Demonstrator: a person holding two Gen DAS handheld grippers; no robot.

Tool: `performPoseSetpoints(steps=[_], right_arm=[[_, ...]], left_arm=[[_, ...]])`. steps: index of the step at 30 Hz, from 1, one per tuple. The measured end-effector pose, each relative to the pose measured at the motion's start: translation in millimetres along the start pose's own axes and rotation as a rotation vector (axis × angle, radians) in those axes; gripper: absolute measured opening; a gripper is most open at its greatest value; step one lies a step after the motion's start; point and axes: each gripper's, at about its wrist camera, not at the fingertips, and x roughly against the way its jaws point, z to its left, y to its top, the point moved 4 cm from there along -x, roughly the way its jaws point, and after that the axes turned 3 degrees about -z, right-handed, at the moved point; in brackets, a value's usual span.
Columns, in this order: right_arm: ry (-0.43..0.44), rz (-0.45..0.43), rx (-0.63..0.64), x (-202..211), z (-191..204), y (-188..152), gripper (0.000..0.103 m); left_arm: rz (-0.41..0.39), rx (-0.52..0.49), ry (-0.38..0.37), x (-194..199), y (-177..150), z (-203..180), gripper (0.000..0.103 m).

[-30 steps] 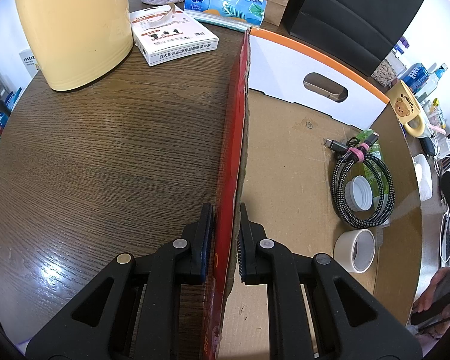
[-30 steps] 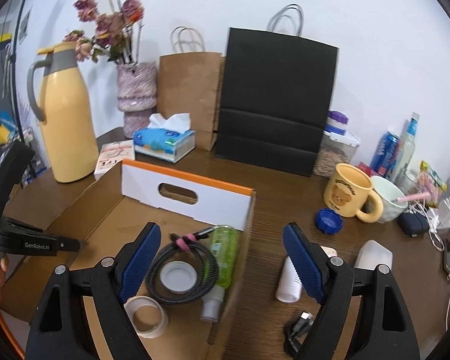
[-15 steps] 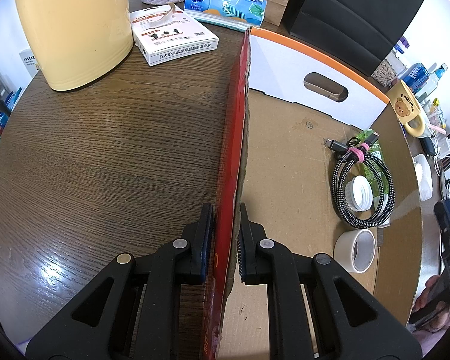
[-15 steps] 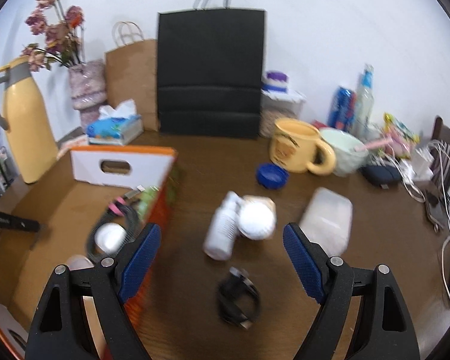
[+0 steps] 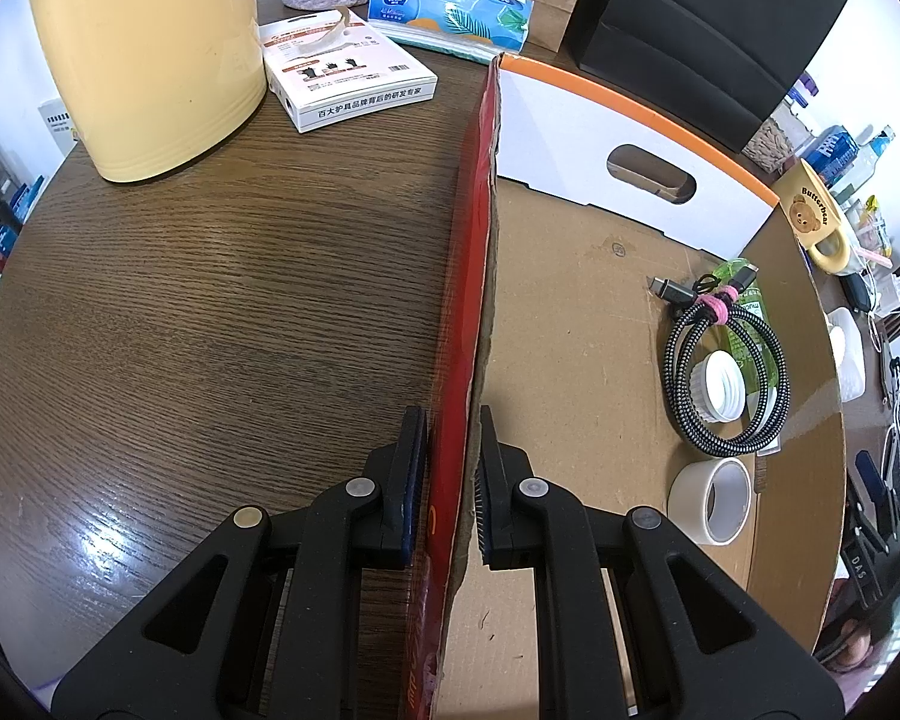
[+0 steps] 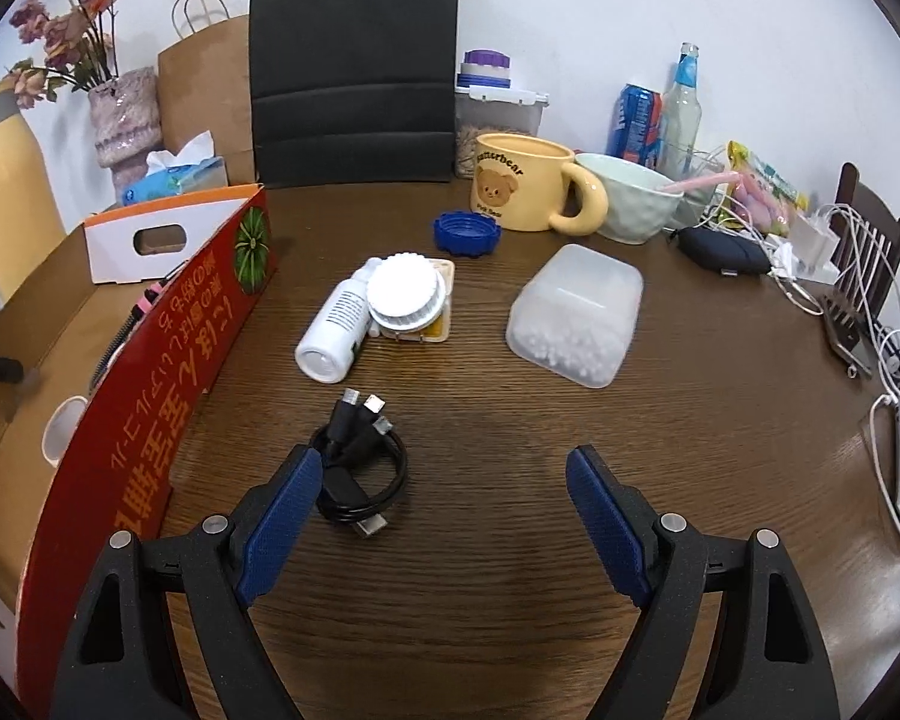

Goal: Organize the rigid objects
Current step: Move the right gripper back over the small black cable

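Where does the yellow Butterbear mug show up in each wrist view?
Left wrist view: the yellow Butterbear mug is at the far right edge, tilted by the lens, just beyond the cardboard box.
Right wrist view: the mug stands upright at upper centre, beside the pale green bowl.
Shared landmark: the black paper bag at the back of the table.

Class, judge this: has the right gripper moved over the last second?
Yes. The right gripper has swung rightward, away from the cardboard box; the black cable now lies ahead.
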Motion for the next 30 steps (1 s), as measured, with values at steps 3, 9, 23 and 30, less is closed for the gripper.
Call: performPoseSetpoints(steps=[3,9,23,30], right_arm=[[0.009,0.015,0.029,-3.8,9.5,-2.4,0.088],[0.016,0.027,0.056,-6.2,19.5,-3.2,0.088],[0.062,0.155,0.016,-36.0,22.7,-7.7,0.092],[0.048,0.178,-0.001,-42.1,20.6,-7.9,0.103]], left_arm=[[0.0,0.0,-0.001,0.0,0.0,0.0,0.01],[0.001,0.002,-0.002,-0.1,-0.4,-0.1,0.01],[0.001,0.001,-0.002,-0.1,-0.1,0.2,0.01],[0.001,0.001,-0.002,-0.1,-0.2,0.1,0.01]])
